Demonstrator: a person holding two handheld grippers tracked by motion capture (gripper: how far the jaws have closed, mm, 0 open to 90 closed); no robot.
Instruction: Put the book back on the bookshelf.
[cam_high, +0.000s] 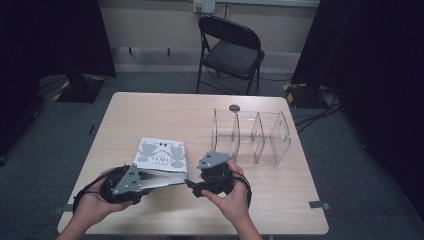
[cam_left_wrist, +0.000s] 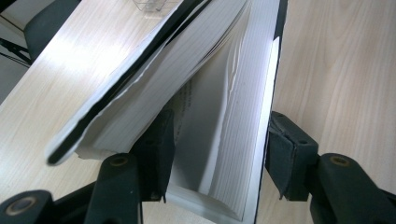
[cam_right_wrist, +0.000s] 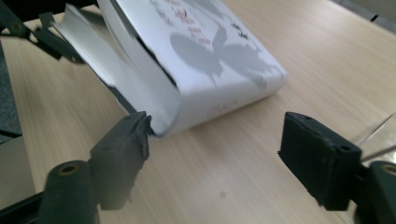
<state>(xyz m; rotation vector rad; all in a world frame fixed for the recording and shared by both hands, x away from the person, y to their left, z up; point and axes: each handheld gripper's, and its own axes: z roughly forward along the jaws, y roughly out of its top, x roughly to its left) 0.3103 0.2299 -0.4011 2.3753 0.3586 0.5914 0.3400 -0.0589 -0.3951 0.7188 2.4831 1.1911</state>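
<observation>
**Book propped open at table's front edge**

Book (cam_high: 161, 159) lies near the table's (cam_high: 150, 110) 6 o'clock edge, its cover lifted. Left gripper (cam_left_wrist: 219, 154), at the book's 8 o'clock, has its jaws spread, one between the pages. Right gripper (cam_right_wrist: 215, 156), at its 4 o'clock, gapes empty. A clear divided rack (cam_high: 252, 135) stands at 2 o'clock.

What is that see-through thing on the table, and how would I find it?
Start at the pale wooden table and go to its far right part, before the black folding chair. There stands a clear plastic organizer split into open compartments. Unlike the white paperback book nearby, it is transparent.
</observation>
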